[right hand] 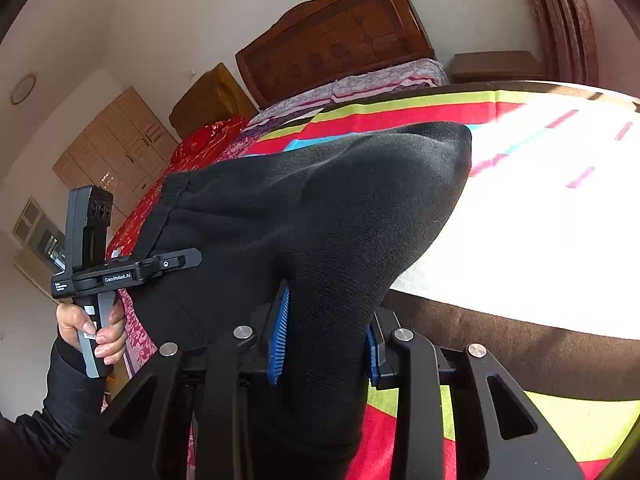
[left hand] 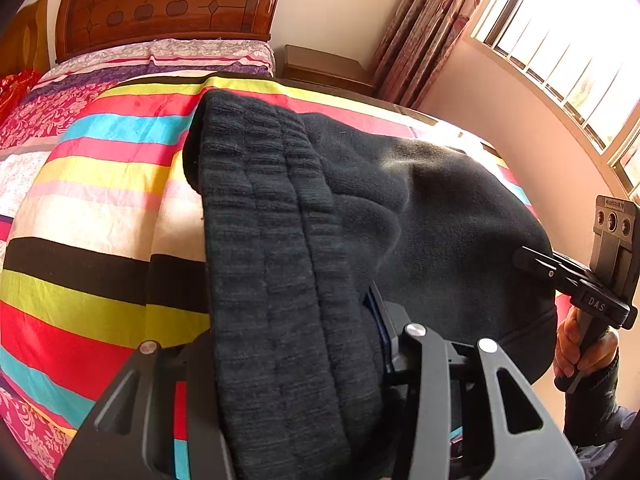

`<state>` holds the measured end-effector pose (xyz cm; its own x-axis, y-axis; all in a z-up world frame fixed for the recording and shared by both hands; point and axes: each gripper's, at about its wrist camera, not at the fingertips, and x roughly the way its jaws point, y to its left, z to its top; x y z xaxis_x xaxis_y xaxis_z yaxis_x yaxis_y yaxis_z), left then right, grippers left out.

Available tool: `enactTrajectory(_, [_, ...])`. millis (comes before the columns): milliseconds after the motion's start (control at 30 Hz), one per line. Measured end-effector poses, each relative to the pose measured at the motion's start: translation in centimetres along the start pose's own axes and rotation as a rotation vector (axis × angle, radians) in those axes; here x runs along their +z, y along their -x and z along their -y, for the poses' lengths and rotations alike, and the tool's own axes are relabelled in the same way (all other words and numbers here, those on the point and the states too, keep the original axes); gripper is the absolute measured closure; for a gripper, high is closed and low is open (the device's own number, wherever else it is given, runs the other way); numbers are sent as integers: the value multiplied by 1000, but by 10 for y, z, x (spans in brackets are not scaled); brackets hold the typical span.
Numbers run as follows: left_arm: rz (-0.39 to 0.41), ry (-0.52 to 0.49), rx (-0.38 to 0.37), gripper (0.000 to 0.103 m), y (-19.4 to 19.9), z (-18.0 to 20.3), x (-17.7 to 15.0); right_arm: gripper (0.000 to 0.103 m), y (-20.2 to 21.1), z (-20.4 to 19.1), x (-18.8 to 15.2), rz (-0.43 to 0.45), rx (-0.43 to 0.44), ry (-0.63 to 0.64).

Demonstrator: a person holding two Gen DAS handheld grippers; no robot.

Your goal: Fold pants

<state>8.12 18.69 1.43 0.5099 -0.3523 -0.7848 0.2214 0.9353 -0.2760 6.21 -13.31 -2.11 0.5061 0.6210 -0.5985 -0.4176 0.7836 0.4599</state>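
Dark knit pants (left hand: 304,216) hang between both grippers above the striped bedspread (left hand: 100,184). My left gripper (left hand: 296,344) is shut on the ribbed waistband end, which drapes over its fingers. My right gripper (right hand: 326,336) is shut on the other side of the pants (right hand: 320,208), with its blue pads (right hand: 280,332) pressing the fabric. The right gripper also shows in the left wrist view (left hand: 536,264), biting the cloth at the far right. The left gripper shows in the right wrist view (right hand: 188,258) at the left edge of the pants.
The bed has a wooden headboard (left hand: 168,4) and a floral sheet (left hand: 52,108) at its head. A nightstand (left hand: 324,68), curtains (left hand: 432,28) and a barred window (left hand: 568,48) stand on the right. A wardrobe (right hand: 116,148) stands on the far left.
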Motion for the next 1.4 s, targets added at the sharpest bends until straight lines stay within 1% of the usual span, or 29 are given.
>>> enactTrajectory(100, [27, -16, 0, 59, 11, 6, 28, 72, 6, -11, 16, 24, -7, 67])
enactTrajectory(200, [73, -25, 26, 59, 19, 5, 74, 72, 11, -13, 47, 54, -1, 100])
enactTrajectory(267, [94, -26, 49, 59, 16, 0, 107, 72, 9, -13, 74, 80, -13, 135])
enactTrajectory(367, [104, -30, 80, 59, 0, -8, 155, 72, -5, -8, 116, 98, -30, 160])
enactTrajectory(433, [94, -37, 100, 59, -15, -12, 181, 72, -19, 2, 141, 106, -42, 151])
enactTrajectory(533, [76, -58, 135, 59, -41, -24, 208, 72, -43, 22, 167, 103, -48, 104])
enactTrajectory(600, [60, -59, 156, 59, -63, -36, 219, 72, -61, 31, 175, 100, -51, 73])
enactTrajectory(667, [42, -64, 200, 57, -92, -49, 222, 72, -81, 40, 179, 95, -57, 53])
enactTrajectory(700, [16, -61, 219, 55, -110, -56, 219, 72, -91, 45, 179, 91, -62, 45])
enactTrajectory(733, [-20, -66, 249, 50, -128, -63, 214, 72, -104, 51, 178, 84, -66, 39])
enactTrajectory(767, [-42, -78, 299, 33, -144, -69, 208, 72, -119, 57, 176, 72, -65, 24])
enactTrajectory(800, [-32, -86, 334, 27, -150, -74, 202, 71, -137, 60, 172, 46, -64, -4])
enactTrajectory(833, [5, -91, 359, 19, -147, -77, 197, 67, -155, 68, 167, 1, -75, -31])
enactTrajectory(867, [38, -90, 371, 14, -140, -80, 194, 55, -175, 73, 161, -51, -126, -48])
enactTrajectory(900, [74, -84, 397, 12, -130, -82, 192, 51, -182, 82, 157, -67, -168, -61])
enactTrajectory(933, [118, -72, 450, 10, -119, -85, 192, 35, -178, 88, 154, -40, -152, -83])
enactTrajectory(967, [170, -45, 521, 6, -105, -87, 191, 17, -171, 91, 154, -43, -149, -93])
enactTrajectory(1000, [219, -13, 551, 5, -92, -86, 190, 15, -165, 88, 156, -50, -162, -84])
enactTrajectory(1033, [274, 16, 589, 6, -79, -81, 187, 15, -153, 88, 158, -27, -191, -60])
enactTrajectory(1067, [319, 10, 583, 6, -70, -70, 184, 15, -141, 86, 160, 11, -234, -26])
enactTrajectory(1100, [335, -28, 534, 6, -65, -57, 182, 15, -126, 77, 156, 44, -263, 11])
enactTrajectory(1133, [338, -72, 486, 6, -65, -41, 177, 15, -119, 73, 158, 67, -271, 46])
enactTrajectory(1200, [325, -154, 431, 6, -73, -15, 167, 15, -113, 59, 156, 81, -261, 110])
enactTrajectory(1233, [297, -194, 423, 5, -83, -7, 162, 15, -115, 51, 154, 73, -260, 142])
enactTrajectory(1267, [258, -231, 435, 5, -97, -2, 156, 15, -121, 42, 151, 58, -256, 175])
enactTrajectory(1333, [163, -253, 486, 4, -130, -8, 148, 15, -133, 20, 140, 31, -241, 244])
enactTrajectory(1367, [160, -244, 481, 1, -137, -16, 143, 15, -143, 13, 130, 8, -253, 285])
enactTrajectory(1400, [193, -221, 445, 1, -133, -23, 140, 15, -153, 9, 124, -26, -276, 318])
